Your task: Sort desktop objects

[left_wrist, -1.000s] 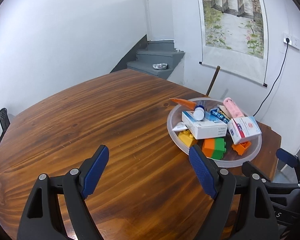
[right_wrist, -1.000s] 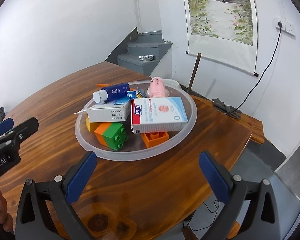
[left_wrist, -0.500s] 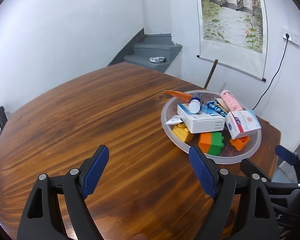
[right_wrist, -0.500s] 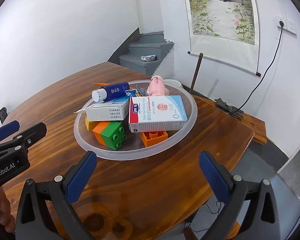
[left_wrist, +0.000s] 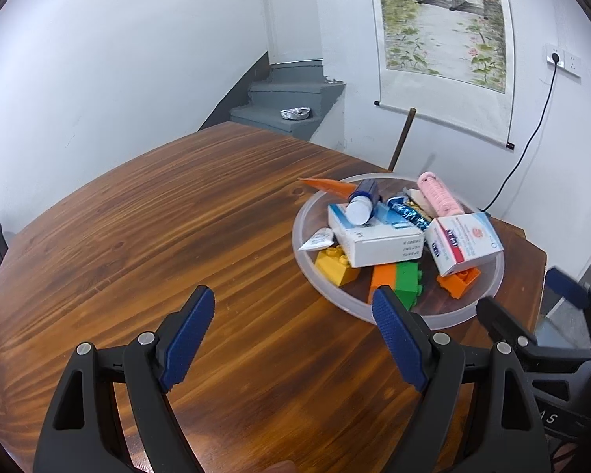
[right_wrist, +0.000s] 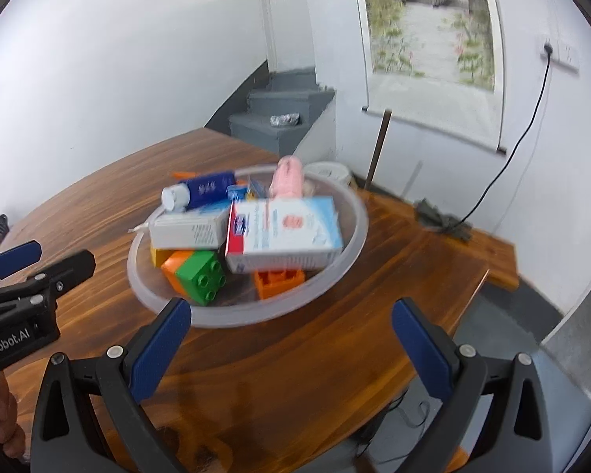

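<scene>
Filling a round translucent, seemingly plastic bowl (left_wrist: 488, 303): boxes, studded blocks.

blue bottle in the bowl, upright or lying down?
Lying down. The blue bottle rests on its side atop the white box in the clear bowl, its white cap pointing to the rim on the left tongs' side.

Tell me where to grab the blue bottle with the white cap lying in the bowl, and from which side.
Probably take the blue bottle across its round body, coming down from above. It lies on its side on top of the white box, so its upper sides look exposed, while the bowl rim hinders a low approach.
</scene>
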Demonstrator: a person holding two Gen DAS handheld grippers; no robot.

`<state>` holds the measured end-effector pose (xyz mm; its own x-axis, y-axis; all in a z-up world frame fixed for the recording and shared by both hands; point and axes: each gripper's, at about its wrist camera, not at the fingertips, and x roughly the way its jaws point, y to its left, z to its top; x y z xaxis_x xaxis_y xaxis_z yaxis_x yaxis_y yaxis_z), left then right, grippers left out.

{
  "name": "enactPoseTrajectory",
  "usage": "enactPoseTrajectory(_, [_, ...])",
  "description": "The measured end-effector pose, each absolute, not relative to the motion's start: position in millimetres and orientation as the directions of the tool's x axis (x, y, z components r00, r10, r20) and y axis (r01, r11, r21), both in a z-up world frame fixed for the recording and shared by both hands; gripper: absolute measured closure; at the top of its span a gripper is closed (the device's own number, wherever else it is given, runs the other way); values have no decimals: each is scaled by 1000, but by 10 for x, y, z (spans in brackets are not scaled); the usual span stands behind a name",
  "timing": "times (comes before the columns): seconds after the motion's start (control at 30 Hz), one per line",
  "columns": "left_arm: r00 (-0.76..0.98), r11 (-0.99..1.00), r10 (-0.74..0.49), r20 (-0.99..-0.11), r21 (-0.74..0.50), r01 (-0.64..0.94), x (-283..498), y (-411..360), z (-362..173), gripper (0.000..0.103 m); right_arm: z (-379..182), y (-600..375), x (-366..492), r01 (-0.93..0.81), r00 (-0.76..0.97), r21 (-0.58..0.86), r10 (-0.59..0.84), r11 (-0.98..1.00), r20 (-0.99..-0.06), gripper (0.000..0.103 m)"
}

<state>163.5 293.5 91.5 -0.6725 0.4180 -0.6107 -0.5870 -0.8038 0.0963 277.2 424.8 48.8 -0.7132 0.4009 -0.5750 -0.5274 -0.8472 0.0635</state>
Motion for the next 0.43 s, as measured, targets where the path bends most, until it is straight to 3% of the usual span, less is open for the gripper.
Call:
enactPoseTrajectory(0.13, [-654, -796, 432, -621, 79, -600, 1598, 3003, 937, 18, 564, 4259, 2763, -552, -704, 9, 461, -834, -541, 1])
enactPoseTrajectory(0.43, [-626, -777, 437, -645, 80, -625, 1588, 3145, 872, 18, 374, 4401, 2737, -539, -697, 67, 399, -840, -595, 1])
